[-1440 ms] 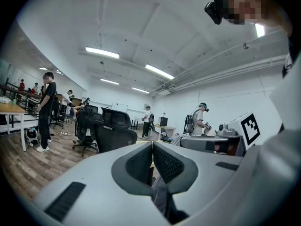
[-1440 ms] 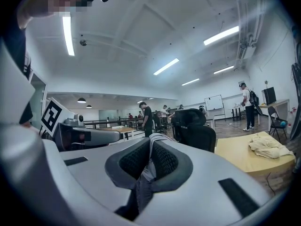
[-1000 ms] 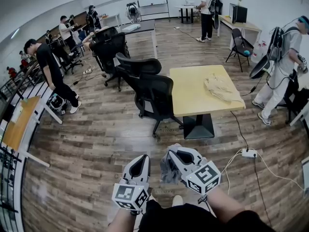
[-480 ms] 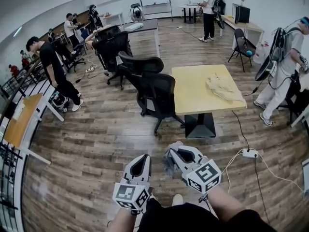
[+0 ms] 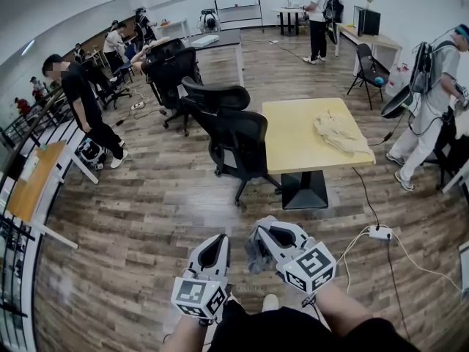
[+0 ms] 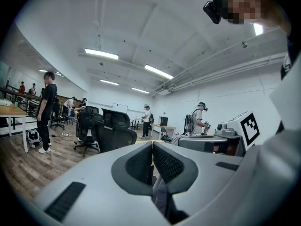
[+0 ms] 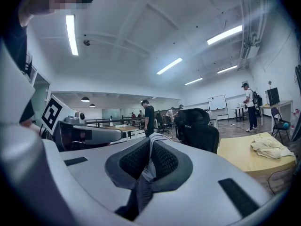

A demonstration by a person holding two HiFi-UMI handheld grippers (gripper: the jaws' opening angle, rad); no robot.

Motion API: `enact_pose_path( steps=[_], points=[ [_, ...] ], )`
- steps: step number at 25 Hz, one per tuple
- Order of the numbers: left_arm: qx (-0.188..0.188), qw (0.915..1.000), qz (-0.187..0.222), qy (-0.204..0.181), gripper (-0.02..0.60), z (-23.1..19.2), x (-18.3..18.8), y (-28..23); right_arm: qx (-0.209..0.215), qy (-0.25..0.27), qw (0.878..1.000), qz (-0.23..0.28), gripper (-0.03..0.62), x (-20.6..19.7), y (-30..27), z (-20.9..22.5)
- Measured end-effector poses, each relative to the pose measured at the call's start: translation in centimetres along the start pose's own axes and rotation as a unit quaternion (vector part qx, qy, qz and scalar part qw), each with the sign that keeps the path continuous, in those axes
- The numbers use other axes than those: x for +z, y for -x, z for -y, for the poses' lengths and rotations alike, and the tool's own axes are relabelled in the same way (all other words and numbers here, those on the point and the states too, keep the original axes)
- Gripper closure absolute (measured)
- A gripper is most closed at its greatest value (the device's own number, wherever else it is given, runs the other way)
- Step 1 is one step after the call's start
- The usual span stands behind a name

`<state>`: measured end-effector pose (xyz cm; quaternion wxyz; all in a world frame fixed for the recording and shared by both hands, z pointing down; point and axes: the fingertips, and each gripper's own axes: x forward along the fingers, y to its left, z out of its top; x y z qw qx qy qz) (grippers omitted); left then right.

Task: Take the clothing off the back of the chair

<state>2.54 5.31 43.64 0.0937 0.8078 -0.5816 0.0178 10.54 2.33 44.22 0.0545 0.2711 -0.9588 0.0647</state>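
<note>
My right gripper (image 5: 262, 229) is low in the head view, shut on a grey garment (image 5: 253, 254) that bunches below its jaws. In the right gripper view the grey garment (image 7: 143, 173) is pinched between the pads and hangs down. Beside it my left gripper (image 5: 218, 239) is shut with nothing between its pads (image 6: 141, 161). A black office chair (image 5: 238, 145) stands well ahead, its back bare, against a yellow table (image 5: 293, 149). A beige piece of clothing (image 5: 341, 134) lies crumpled on that table's far right.
More black chairs (image 5: 172, 64) stand behind the near one. Several people stand or sit around the room, one at the right (image 5: 432, 101) near the table. A white power strip (image 5: 379, 232) and cables lie on the wood floor at the right. Desks line the left edge (image 5: 29, 185).
Both grippers have kept their place with the grey garment still held. Only the head view has shifted slightly, and people in the background have moved a little.
</note>
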Motion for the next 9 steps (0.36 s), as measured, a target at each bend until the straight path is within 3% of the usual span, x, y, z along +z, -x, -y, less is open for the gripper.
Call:
enact_pose_path(
  steps=[9],
  points=[
    [0.002,1.0000,0.000,0.003,0.563,-0.27,-0.50,-0.06,0.000,0.000,1.000,0.001,0.572,-0.34,-0.25,0.12]
  ],
)
